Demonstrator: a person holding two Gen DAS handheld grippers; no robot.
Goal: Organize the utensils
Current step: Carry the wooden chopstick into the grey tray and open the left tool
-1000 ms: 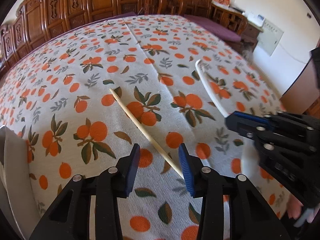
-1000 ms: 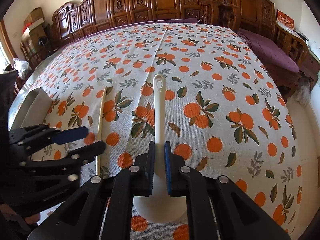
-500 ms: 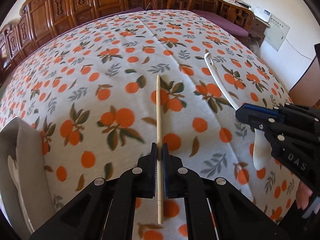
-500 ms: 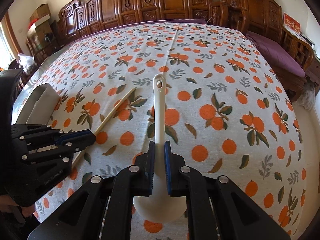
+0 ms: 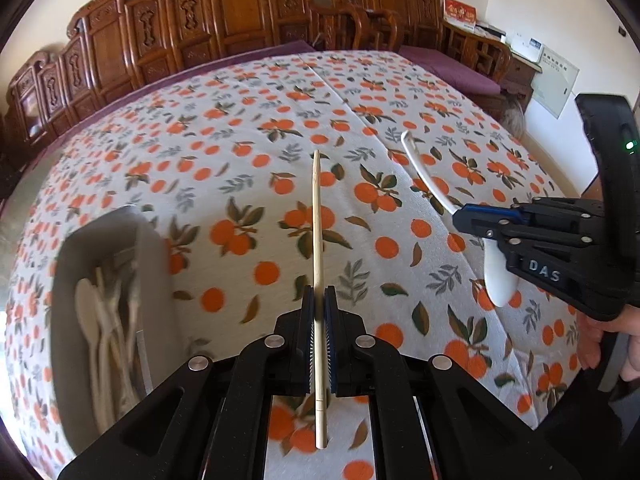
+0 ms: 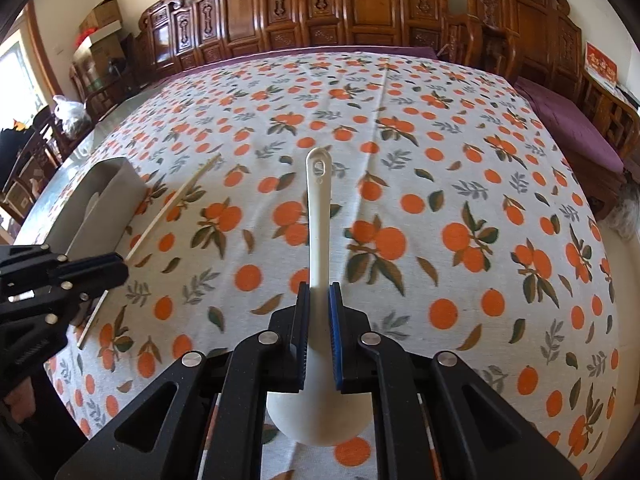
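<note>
From my left wrist view, the grey tray (image 5: 108, 248) is motion-blurred, so I can't count the pale utensils (image 5: 106, 320) inside. My right gripper (image 5: 472, 222) covers the middle of the white spoon (image 5: 424, 176). On the right wrist view, my left gripper (image 6: 116, 266) hides part of the chopstick (image 6: 176, 200).

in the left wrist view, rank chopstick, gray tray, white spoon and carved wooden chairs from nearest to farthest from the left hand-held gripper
1. Chopstick, clamped in the left hand-held gripper.
2. Gray tray, left, holding utensils.
3. White spoon, right, in the right hand-held gripper.
4. Carved wooden chairs, beyond the table.
</note>
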